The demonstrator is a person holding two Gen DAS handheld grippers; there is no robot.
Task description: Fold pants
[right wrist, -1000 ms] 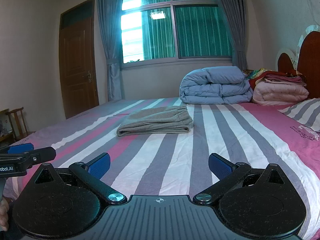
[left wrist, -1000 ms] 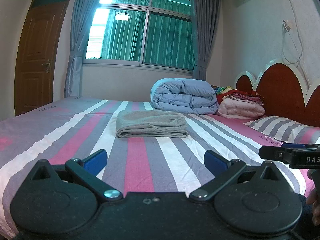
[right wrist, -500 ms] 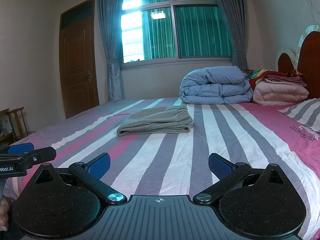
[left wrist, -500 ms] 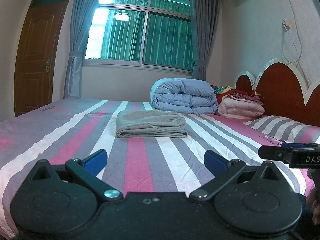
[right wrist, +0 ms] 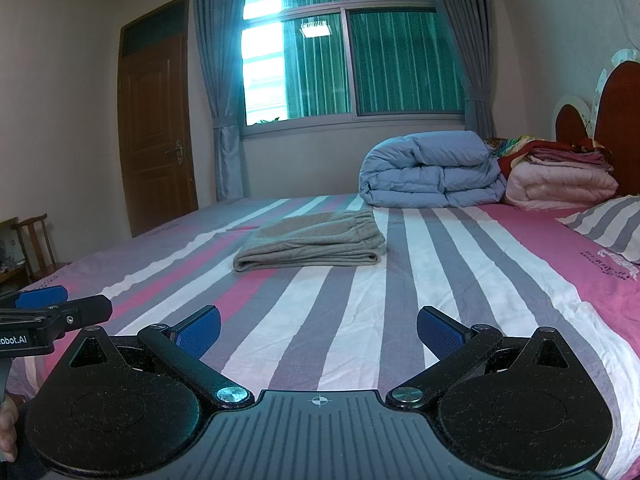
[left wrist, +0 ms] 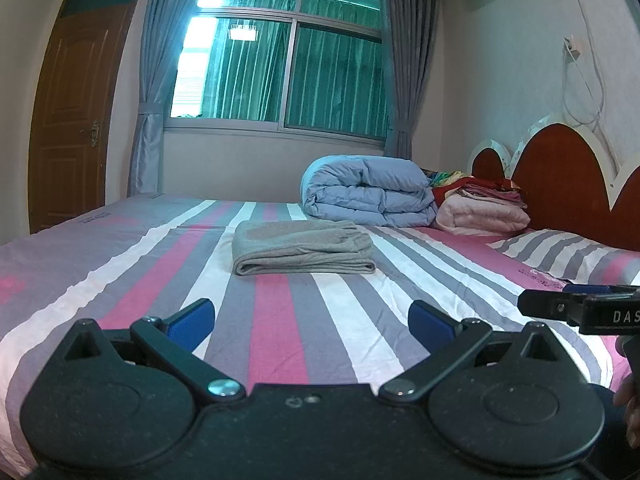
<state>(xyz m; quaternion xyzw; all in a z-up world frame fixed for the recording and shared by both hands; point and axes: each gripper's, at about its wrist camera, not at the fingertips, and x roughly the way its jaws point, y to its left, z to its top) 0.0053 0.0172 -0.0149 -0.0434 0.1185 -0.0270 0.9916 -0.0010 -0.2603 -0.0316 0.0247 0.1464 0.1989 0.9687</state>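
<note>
Folded grey fabric pants (left wrist: 302, 247) lie at 12 o'clock on the striped bed (left wrist: 276, 320); left gripper (left wrist: 311, 316) and right gripper (right wrist: 319, 326) gape wide, empty; only the right view shows a wooden chair (right wrist: 34, 240) at 9 o'clock

Striped bed (left wrist: 280, 320) carries it all — folded grey pants (left wrist: 302, 247) lie flat straight ahead of the tool, well apart from it. Further back sits a rolled blue duvet (left wrist: 368, 192), pink blankets (left wrist: 480, 216) just beside it, and a striped pillow (left wrist: 560, 250) off right.
</note>
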